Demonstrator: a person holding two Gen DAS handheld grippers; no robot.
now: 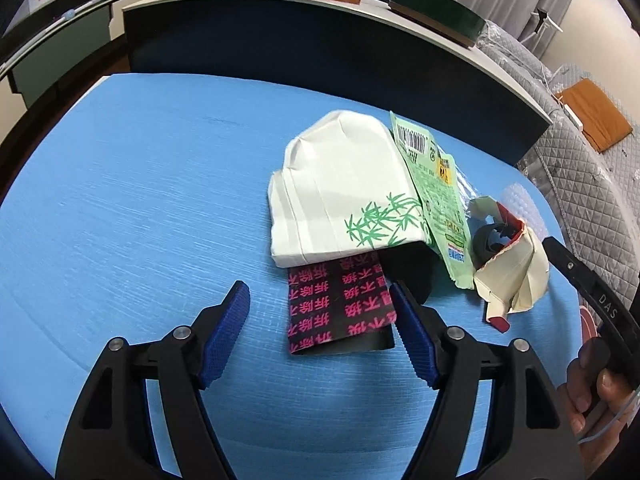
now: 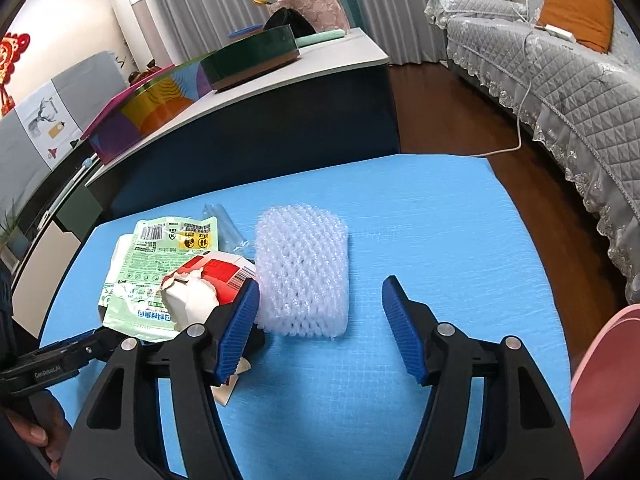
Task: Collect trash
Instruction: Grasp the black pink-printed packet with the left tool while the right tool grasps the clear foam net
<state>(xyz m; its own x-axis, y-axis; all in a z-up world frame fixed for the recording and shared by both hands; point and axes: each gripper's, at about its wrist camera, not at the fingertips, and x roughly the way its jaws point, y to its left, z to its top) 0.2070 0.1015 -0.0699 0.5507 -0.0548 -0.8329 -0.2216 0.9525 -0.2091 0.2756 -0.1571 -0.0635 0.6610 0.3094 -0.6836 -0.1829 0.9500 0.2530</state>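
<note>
Trash lies on a blue mat. In the left wrist view my left gripper is open and empty, its fingers either side of a black wrapper with pink characters. Behind it lie a white paper bag with green bamboo print, a green packet and a crumpled cream and red carton. In the right wrist view my right gripper is open and empty, just in front of a white foam net. The green packet and the carton lie left of it.
A dark blue cabinet with a white top stands behind the mat, with a green box and a colourful box on it. A grey quilted sofa is at the right. A pink object sits at the mat's right edge.
</note>
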